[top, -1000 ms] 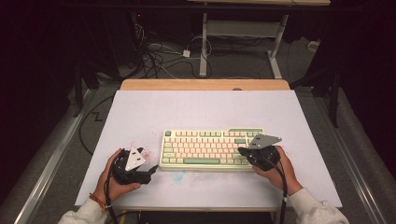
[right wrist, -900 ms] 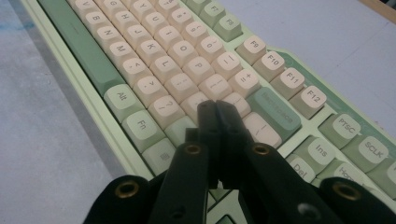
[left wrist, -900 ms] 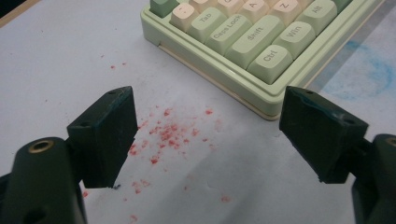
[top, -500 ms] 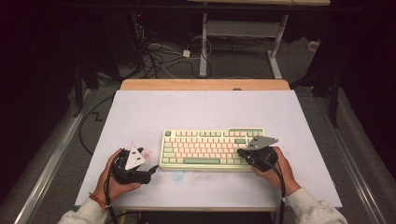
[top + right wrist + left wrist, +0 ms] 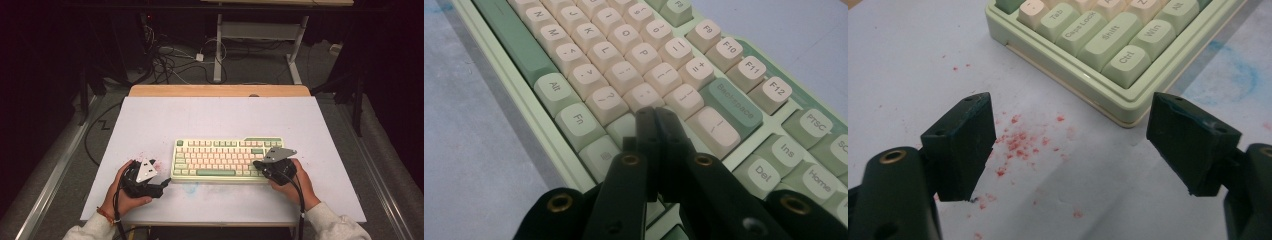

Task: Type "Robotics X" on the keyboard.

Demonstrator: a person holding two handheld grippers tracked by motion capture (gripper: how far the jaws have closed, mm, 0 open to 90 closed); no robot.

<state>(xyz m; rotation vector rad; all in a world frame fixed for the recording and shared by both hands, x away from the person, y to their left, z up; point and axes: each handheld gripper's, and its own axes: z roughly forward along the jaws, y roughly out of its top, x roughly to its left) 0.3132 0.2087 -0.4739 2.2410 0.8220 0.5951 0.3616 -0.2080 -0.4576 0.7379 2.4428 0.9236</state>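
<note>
Pale green keyboard with cream plastic keys sits near the white table's near edge. Right gripper, jaws pressed together, hovers over keys beside "Backspace" and "Fn". Left gripper gapes wide by the "Ctrl" corner, holding nothing.

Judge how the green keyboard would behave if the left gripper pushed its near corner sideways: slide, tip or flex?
The keyboard looks like a thick, rigid case lying flat, so it would probably slide or pivot on the smooth table, not tip or flex. Its bulk suggests some weight. The keycaps may wobble if caught.
</note>
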